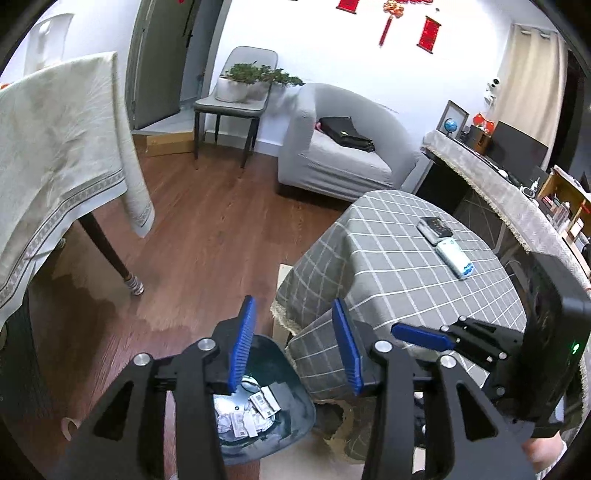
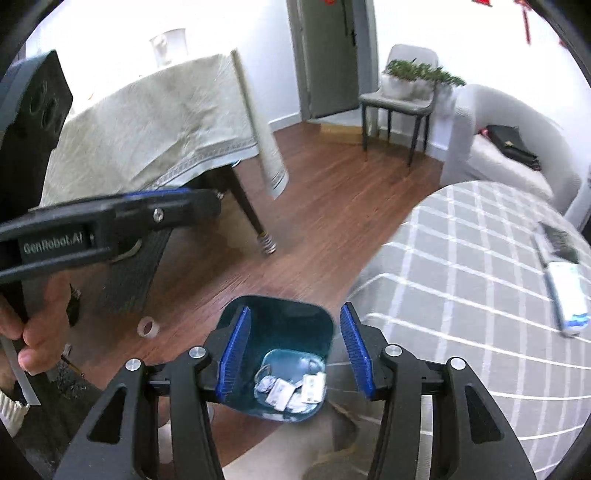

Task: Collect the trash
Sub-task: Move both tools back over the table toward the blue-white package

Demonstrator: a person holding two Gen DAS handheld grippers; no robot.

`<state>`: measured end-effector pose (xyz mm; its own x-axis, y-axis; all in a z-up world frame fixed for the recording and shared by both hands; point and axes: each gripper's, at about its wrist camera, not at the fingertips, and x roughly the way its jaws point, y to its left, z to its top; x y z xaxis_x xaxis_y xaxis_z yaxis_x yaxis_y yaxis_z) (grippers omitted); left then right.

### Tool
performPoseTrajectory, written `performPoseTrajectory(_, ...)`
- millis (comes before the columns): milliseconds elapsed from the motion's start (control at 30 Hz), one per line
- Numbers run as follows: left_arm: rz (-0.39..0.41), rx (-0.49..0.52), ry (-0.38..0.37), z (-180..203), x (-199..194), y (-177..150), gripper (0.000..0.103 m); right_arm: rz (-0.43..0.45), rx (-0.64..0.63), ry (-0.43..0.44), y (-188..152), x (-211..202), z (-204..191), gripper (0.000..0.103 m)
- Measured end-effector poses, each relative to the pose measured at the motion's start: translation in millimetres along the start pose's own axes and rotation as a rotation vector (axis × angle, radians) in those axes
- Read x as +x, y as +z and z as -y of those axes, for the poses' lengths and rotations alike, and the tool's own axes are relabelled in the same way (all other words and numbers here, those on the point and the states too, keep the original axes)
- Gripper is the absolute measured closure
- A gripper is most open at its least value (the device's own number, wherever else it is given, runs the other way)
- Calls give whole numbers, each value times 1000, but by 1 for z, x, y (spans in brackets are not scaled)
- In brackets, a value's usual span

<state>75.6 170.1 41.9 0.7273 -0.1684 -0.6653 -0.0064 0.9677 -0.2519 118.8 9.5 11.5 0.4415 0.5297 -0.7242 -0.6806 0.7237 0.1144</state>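
Trash: one teal bin on the floor beside the checked table's edge holds several crumpled papers. Two remotes near the table's far edge. Left gripper and right gripper both part-open, empty, above the bin.

My left gripper and my right gripper are both black with bright blue ribbed pads. Below them stands a dark teal bin, white crumpled paper and printed white labels in its bottom. The floor is reddish-brown wood grain. On the right, a grey tablecloth is crossed by a white grid; on the left, a cream tablecloth carries a grey patterned border. Far off sit a pale grey armchair, a black bag, green plants in white pots, and red hangings on a white wall.
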Motion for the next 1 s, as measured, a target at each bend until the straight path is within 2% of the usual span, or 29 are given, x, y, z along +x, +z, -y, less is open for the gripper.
performPoseTrajectory(100,4,17,-8,14,5,4,52,18,23,-17,-2,-8,15,55)
performPoseTrajectory(600,-8,124,-43,75,44,16,44,71,102,-121,4,-37,84,55)
performPoseTrajectory(767,-14,134,-48,85,54,20,44,67,116,-154,5,-43,104,55)
performPoseTrajectory(933,-20,90,-90,91,64,29,44,53,116,-187,4,-45,115,55)
performPoseTrajectory(1000,-19,96,-90,95,67,31,41,56,121,-210,2,-50,123,55)
